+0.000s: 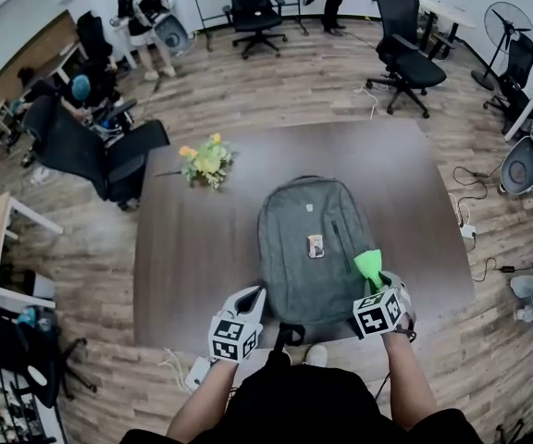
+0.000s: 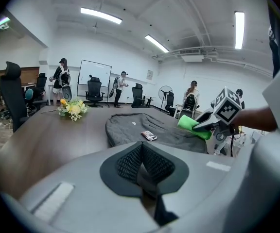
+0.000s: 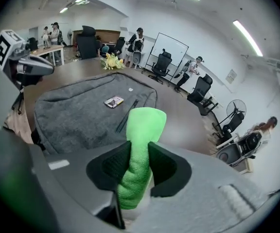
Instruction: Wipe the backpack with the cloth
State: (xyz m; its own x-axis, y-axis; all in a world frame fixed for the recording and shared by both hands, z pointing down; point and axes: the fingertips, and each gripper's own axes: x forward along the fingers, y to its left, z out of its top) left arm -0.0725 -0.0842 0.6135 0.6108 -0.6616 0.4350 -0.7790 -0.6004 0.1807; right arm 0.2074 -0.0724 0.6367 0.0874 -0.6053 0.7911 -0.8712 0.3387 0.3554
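A grey backpack [image 1: 311, 248] lies flat on the dark brown table [image 1: 183, 248], front face up, with a small tag [image 1: 316, 245] on it. My right gripper [image 1: 378, 283] is shut on a bright green cloth [image 1: 369, 265], held just above the backpack's near right edge. In the right gripper view the green cloth [image 3: 141, 140] sticks out between the jaws over the backpack [image 3: 86, 113]. My left gripper [image 1: 251, 301] hangs at the backpack's near left corner, jaws shut with nothing between them. The left gripper view shows the backpack [image 2: 145, 130] ahead and the green cloth [image 2: 193, 126].
A small bunch of yellow flowers [image 1: 206, 163] lies on the table beyond the backpack's left. Black office chairs [image 1: 95, 151] stand around the table. People stand far off near a whiteboard. A fan [image 1: 507, 26] stands at the far right. Cables run on the wooden floor at the right.
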